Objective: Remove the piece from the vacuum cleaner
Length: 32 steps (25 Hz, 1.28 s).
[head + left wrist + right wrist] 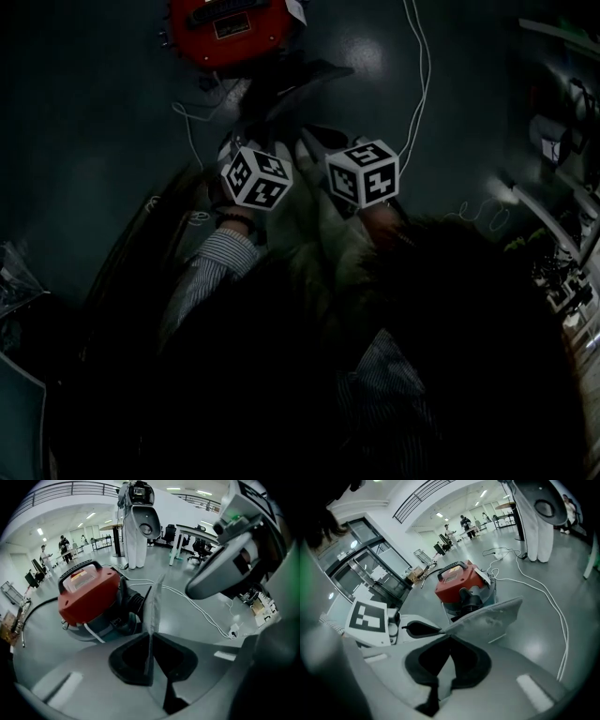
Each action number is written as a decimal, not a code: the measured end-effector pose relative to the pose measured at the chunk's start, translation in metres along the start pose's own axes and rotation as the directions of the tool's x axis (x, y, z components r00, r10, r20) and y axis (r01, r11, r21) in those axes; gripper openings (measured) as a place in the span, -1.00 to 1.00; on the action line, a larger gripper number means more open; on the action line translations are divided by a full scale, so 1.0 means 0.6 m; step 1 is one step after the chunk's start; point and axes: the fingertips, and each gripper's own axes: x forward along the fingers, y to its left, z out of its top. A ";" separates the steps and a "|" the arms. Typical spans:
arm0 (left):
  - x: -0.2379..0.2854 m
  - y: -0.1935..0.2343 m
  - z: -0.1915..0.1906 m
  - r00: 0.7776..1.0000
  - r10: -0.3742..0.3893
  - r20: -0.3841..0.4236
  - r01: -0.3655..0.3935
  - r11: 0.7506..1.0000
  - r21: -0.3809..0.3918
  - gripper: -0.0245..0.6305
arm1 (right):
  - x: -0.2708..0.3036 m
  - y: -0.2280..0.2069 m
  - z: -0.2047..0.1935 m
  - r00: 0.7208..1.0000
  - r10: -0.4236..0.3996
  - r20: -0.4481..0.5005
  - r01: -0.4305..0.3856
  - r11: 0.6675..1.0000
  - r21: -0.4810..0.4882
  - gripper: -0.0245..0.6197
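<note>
The red vacuum cleaner (89, 597) with a black handle stands on the grey floor, and shows in the right gripper view too as the vacuum cleaner (461, 585). A flat grey felt-like piece (487, 618) hangs in the air in front of it, away from the machine. My right gripper (449, 637) is shut on one corner of it. In the left gripper view the piece (154, 606) stands edge-on, and my left gripper (151, 637) is shut on its lower edge. Both marker cubes (256, 178) (363, 172) sit close together below the vacuum cleaner (230, 28) in the dark head view.
A white cable (543, 592) snakes over the floor right of the vacuum cleaner. A black hose (35, 609) lies to its left. A white stand with a camera head (136, 527) rises behind it. Desks, chairs and people are far back in the hall.
</note>
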 end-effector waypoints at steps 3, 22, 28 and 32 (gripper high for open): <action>-0.009 -0.040 0.003 0.999 -0.040 0.021 0.041 0.999 -0.030 -0.84 | -0.010 0.004 -0.003 1.000 -0.006 -0.001 0.006 1.000 0.003 -0.92; -0.256 -0.135 0.110 0.975 -0.061 0.212 0.113 0.963 -0.245 -0.84 | -0.226 0.096 0.018 0.999 0.029 0.029 -0.026 0.997 -0.076 -0.92; -0.414 -0.139 0.196 0.955 -0.036 0.295 0.123 0.951 -0.283 -0.84 | -0.366 0.177 0.093 0.990 0.053 0.131 -0.036 0.991 -0.127 -0.92; -0.513 -0.129 0.240 0.933 0.000 0.361 0.135 0.927 -0.349 -0.84 | -0.449 0.232 0.128 0.975 0.090 0.205 -0.062 0.988 -0.140 -0.92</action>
